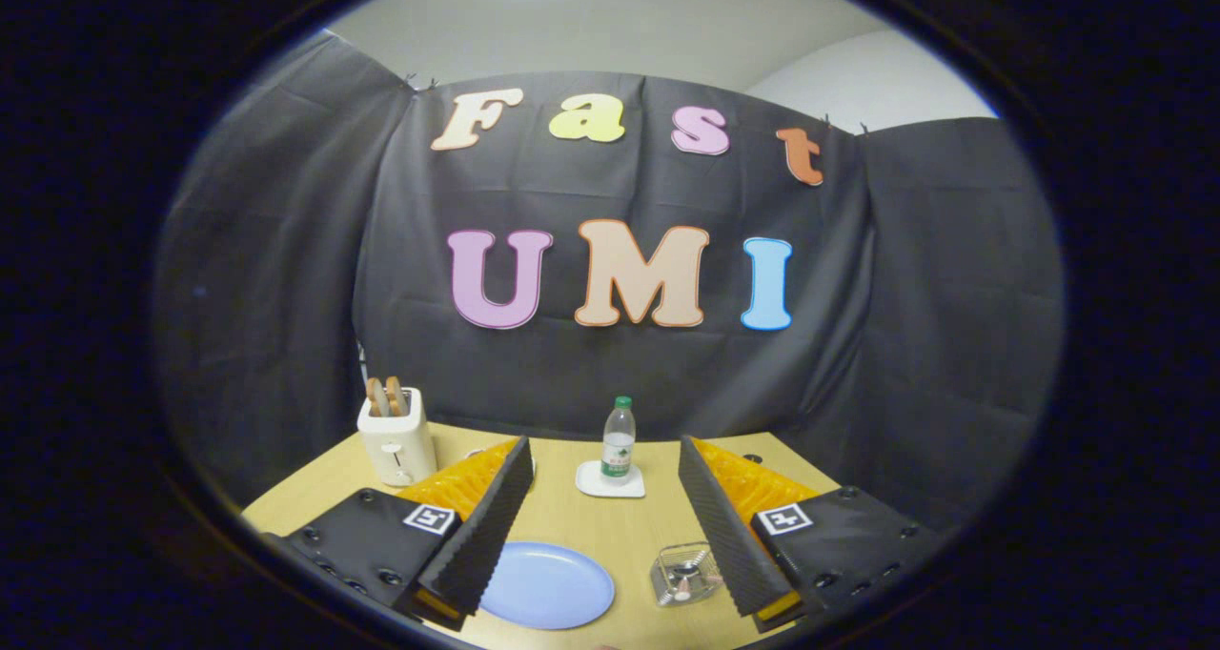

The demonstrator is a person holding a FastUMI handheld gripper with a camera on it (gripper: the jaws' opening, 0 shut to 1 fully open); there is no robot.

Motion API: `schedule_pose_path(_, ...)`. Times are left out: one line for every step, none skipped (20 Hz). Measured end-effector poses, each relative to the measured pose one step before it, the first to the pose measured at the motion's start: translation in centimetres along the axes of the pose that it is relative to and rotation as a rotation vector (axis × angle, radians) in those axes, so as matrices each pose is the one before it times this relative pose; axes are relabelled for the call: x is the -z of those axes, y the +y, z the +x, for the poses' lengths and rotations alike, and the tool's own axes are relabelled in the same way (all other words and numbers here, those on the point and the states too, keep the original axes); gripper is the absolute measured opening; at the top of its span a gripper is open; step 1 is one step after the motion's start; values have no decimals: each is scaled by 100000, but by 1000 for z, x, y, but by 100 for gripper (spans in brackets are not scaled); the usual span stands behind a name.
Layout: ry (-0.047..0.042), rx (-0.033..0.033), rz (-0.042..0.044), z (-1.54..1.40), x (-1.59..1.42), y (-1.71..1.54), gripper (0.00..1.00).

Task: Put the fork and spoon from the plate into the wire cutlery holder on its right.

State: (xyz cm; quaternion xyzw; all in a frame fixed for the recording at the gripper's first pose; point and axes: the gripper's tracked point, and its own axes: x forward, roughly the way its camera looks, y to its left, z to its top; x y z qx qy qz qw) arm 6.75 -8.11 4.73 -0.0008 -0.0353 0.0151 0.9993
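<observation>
1. Hand-held gripper (602, 512) hangs wide open above the surface (572, 526), holding nothing.
2. Blue plate (548, 585) between the fingers looks bare.
3. Wire cutlery holder (684, 574), right of it, already contains cutlery handles; task seems nearly finished.

Black cloth wall (286, 278), wooden table (581, 526), white ceiling (610, 30).

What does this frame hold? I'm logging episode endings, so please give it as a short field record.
gripper: gripper open, fingers spread, holding nothing
plate: blue plate between the fingers, bare
holder: wire cutlery holder right of the plate, by one finger, cutlery handles inside
bottle: water bottle upright on a white coaster, beyond the fingers
toaster: white toaster with two slices, back corner
surface: wooden table
</observation>
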Motion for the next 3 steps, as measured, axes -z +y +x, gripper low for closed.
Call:
schedule_pose_path(-212, -752, 622, -392, -62, 211, 98)
schedule_pose_path(-956, -765, 925, -17, -228, 184, 98)
schedule_pose_path(-1323, -928, 1026, -137, -177, 104, 98)
